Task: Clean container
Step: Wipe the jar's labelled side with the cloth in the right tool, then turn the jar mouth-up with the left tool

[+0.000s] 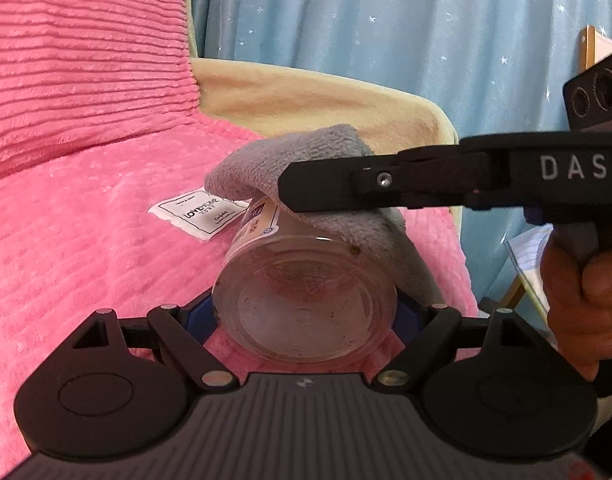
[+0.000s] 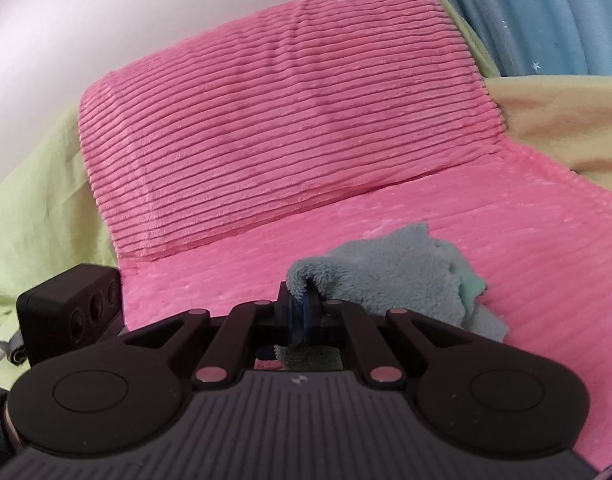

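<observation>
My left claw (image 1: 304, 312) is clamped on the clear, smudged container (image 1: 306, 296), base toward me, above the pink blanket (image 1: 86, 220). My right claw (image 2: 302, 316) pinches the grey cloth (image 1: 306, 160) against its far side. Blanket tag (image 1: 198, 210) reads "LOVETIME"; the right claw's arm reads "DAS".

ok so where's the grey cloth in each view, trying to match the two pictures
Left wrist view: the grey cloth is at centre, draped over the clear container that the left gripper holds, under the right gripper's fingers.
Right wrist view: the grey cloth is lower centre-right, one edge pinched in the right gripper; the container is not visible.
Shared landmark: the pink ribbed cushion.
</observation>
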A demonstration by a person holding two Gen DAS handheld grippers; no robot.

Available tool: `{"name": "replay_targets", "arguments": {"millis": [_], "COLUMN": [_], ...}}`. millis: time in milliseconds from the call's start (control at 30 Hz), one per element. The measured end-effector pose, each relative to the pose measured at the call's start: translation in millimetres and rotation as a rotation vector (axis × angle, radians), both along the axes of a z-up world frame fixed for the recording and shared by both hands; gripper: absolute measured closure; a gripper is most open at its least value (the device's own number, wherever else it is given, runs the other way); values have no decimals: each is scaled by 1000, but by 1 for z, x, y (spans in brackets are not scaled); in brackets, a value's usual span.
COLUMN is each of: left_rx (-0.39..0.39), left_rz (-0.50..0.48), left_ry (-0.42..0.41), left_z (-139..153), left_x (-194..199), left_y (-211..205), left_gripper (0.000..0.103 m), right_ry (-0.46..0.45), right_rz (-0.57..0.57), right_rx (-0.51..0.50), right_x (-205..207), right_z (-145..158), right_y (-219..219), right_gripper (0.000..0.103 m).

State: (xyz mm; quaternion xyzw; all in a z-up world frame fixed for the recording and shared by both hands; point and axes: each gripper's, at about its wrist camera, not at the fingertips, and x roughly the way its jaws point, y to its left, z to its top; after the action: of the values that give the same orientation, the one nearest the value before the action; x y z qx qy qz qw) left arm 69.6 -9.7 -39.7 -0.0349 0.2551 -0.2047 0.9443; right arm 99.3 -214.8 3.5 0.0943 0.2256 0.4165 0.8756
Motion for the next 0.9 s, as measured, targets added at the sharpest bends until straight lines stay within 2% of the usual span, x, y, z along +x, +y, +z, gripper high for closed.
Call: {"name": "replay_targets", "arguments": {"millis": [133, 400, 667, 900], "left_rx": [3, 36, 158, 225], "left_rz": [4, 16, 13, 14], "left_ry": [-3, -2, -54, -96], "left_z": [0, 5, 22, 35], "left_x": [0, -2, -14, -26], "left_y": [0, -5, -11, -17], "left_gripper": [18, 18, 18, 18], "right_ry": [1, 9, 58, 120], "right_rz": [-112, -118, -121, -147], "right_rx": [4, 17, 44, 58], "right_x": [10, 7, 12, 16], "right_z": [-1, -2, 1, -1], "right_y": [-10, -12, -19, -22], "right_gripper": [101, 101, 100, 100]}}
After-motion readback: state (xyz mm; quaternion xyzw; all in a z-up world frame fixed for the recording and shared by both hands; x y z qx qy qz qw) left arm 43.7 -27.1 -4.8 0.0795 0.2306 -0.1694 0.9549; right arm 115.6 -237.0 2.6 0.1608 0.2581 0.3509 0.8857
